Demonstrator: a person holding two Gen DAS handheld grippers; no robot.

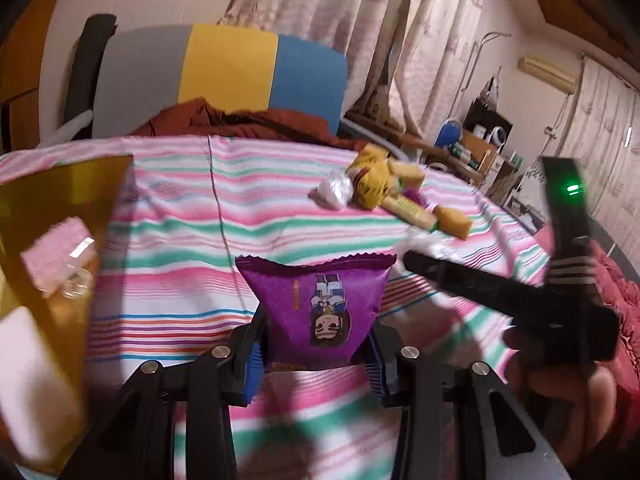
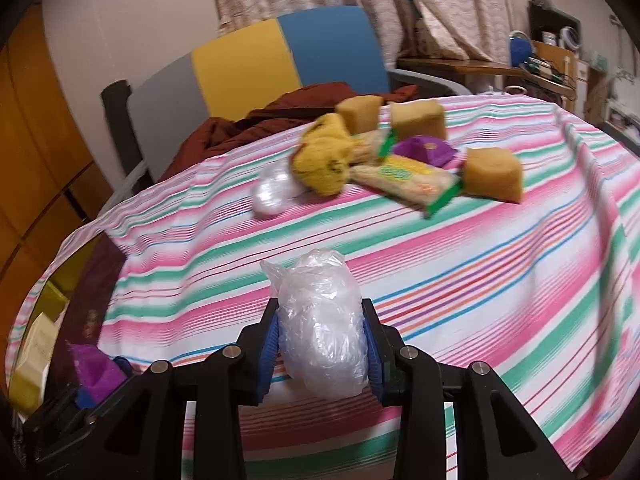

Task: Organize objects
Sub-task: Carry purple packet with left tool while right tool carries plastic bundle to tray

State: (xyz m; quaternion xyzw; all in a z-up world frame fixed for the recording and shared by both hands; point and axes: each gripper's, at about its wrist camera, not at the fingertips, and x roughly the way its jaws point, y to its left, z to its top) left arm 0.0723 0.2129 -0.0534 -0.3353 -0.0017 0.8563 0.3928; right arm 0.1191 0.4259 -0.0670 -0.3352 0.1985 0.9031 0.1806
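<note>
A bedroom is seen, with a striped cloth [image 2: 460, 248] in pink, green and white spread over the work surface and a grey, yellow and blue chair back [image 2: 256, 64] behind it. The cloth is taken as the landmark. Above its near edge a purple snack packet [image 1: 320, 312] is clamped between the pads of the left gripper [image 1: 316, 354], whose jaws are part-closed on the packet's lower end. Also above the near edge, a clear plastic-wrapped bundle [image 2: 324, 328] is pinched in the right gripper [image 2: 320, 344], its jaws narrowed against both sides.

An amber translucent bin [image 1: 52, 248] stands off the cloth's left edge, with a pink block [image 1: 56, 252] and pale items visible through its wall; it is judged to be the likely destination. Both loads are soft and slippery, so either could slide out if swung quickly; the packet is held only by its bottom seam and could twist free. The two grippers are close together, and a clash is possible if both are steered to the bin at once.

On the cloth's far side a yellow soft toy [image 2: 324, 168], three sponges, of which the nearest sponge [image 2: 496, 174] is clearest, a green-edged snack pack [image 2: 408, 182], another purple packet [image 2: 424, 150] and a second clear bundle [image 2: 272, 196] remain. Nothing is seen lying between the grippers and the bin.
</note>
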